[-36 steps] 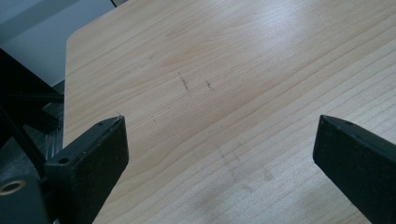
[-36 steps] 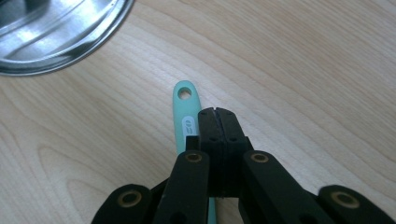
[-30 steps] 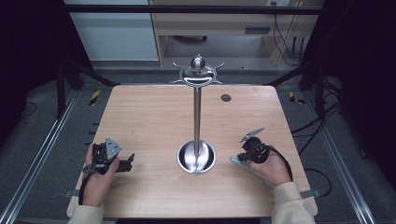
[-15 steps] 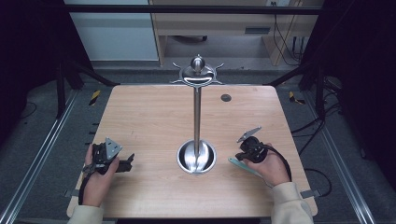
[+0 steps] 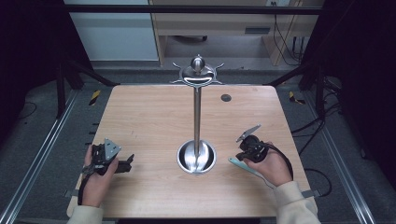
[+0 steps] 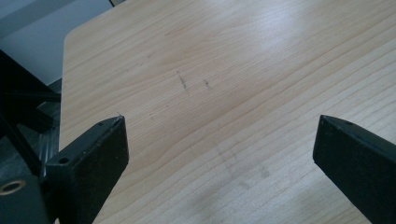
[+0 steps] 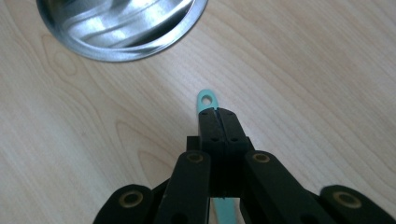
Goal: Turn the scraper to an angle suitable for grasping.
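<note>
Right gripper [image 7: 215, 112] has lifted slightly w/ jaws clenched on teal utensil [image 7: 206, 100] near hanging hole—light, stiff, thin handle; left gripper [image 5: 122, 164] jaws released.

We lose most of the teal handle [image 7: 207, 101] under the right tool [image 7: 217, 112]; its far end stays hidden. The steel bowl [image 7: 122, 29] is cut by the frame's top edge.
</note>
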